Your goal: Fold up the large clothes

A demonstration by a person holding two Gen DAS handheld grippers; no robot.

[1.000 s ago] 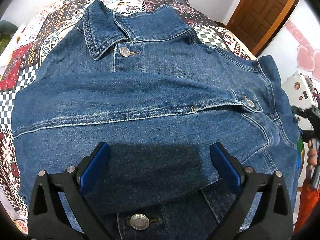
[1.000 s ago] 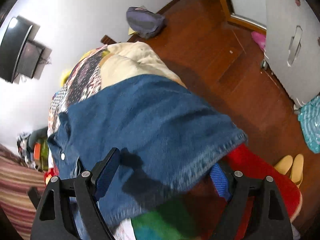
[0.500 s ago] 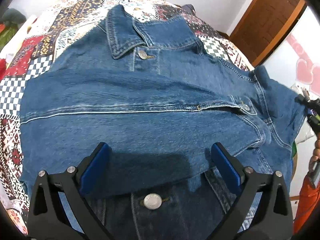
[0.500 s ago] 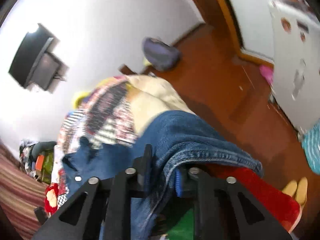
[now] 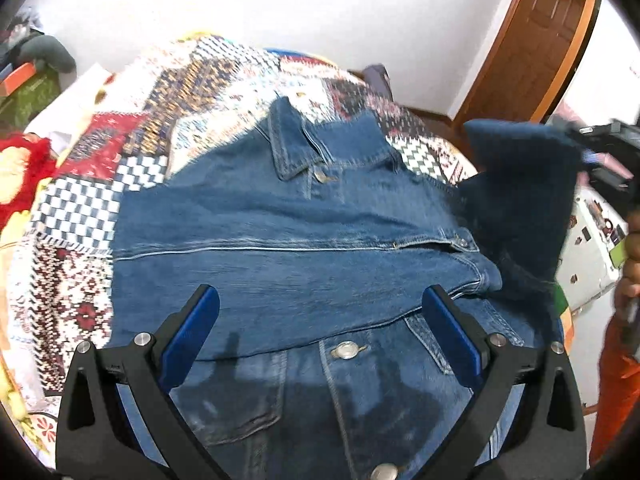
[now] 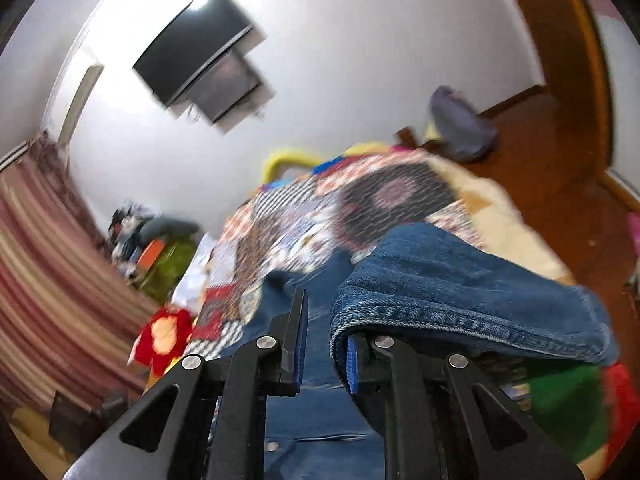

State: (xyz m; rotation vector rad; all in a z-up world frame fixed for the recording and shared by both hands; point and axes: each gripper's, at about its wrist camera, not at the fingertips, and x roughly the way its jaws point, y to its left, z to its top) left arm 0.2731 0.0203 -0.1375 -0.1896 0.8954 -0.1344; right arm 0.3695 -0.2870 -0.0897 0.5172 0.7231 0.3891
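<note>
A blue denim jacket (image 5: 304,248) lies front-up on a patchwork quilt (image 5: 208,84), collar toward the far wall, with one sleeve folded across the chest. My left gripper (image 5: 320,332) is open and empty, hovering over the jacket's lower front. The right sleeve (image 5: 520,184) is lifted off the bed at the right. In the right wrist view my right gripper (image 6: 326,344) is nearly closed, with the sleeve's cuff (image 6: 460,300) draped over its right finger (image 6: 352,364).
A wooden door (image 5: 536,40) stands at the back right, with wood floor (image 6: 560,160) and a grey bag (image 6: 460,124) beside the bed. A wall TV (image 6: 204,56) hangs above. Red plush and clutter (image 5: 24,168) lie on the left.
My right gripper closed on the sleeve cuff and lifted it up over the bed. My left gripper pulled back from the jacket, showing more of the quilt and wall.
</note>
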